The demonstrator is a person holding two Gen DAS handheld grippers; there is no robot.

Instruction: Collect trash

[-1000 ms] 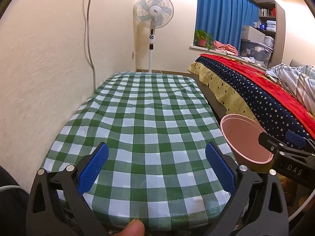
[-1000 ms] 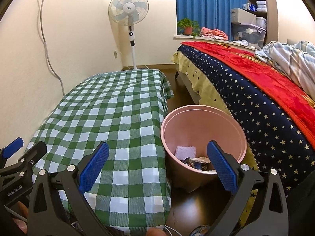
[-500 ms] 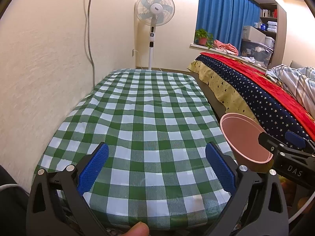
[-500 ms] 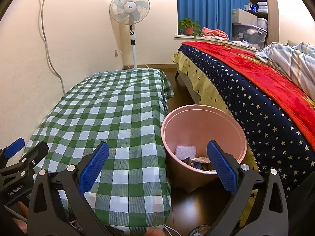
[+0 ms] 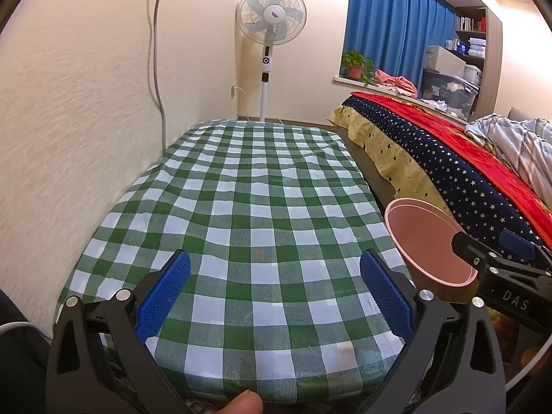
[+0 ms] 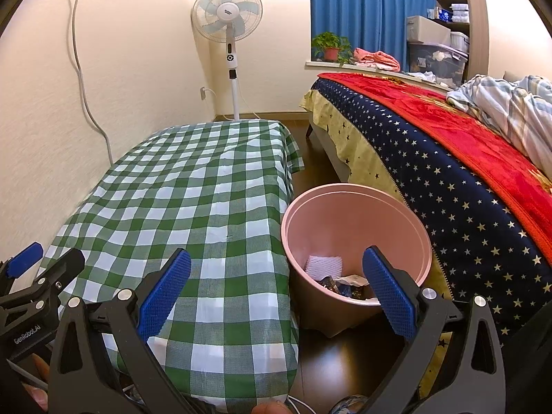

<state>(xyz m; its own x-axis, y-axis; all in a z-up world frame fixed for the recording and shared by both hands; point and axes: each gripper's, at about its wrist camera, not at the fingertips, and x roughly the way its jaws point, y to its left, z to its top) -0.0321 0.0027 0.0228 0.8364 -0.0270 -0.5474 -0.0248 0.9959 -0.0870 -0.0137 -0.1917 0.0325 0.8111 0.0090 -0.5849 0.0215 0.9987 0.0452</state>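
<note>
Trash [image 6: 339, 281] inside pink bin [image 6: 355, 214] (floor, beside checked table [image 6: 193, 207]), just beyond right gripper [image 6: 276, 293], both grippers spread empty.

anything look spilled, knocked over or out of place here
Nothing stands out. The pink bin stands upright on the floor between the checked table and the bed, with the trash inside it. No litter shows on the tablecloth. Both the left gripper and right gripper are open and hold nothing.
</note>
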